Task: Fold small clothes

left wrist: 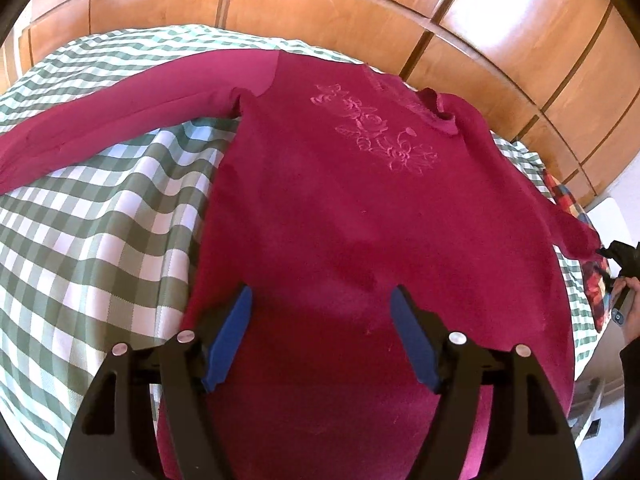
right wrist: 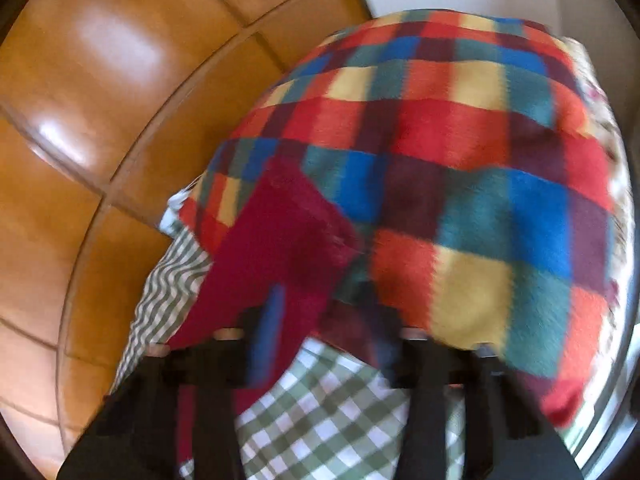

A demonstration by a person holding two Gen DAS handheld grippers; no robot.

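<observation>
No legible text, only floral embroidery [left wrist: 374,130] on the sweater [left wrist: 340,240].

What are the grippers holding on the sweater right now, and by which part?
Left gripper: nothing, open over the sweater body. Right gripper: at the sleeve end, too blurred to tell.

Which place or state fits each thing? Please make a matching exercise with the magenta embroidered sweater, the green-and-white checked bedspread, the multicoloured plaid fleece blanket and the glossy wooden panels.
1 magenta embroidered sweater
2 green-and-white checked bedspread
3 multicoloured plaid fleece blanket
4 glossy wooden panels

a beyond the bedspread
b under one sleeve end
c spread out, embroidery up
d beneath the sweater's body

Pairs: 1-c, 2-d, 3-b, 4-a.
</observation>
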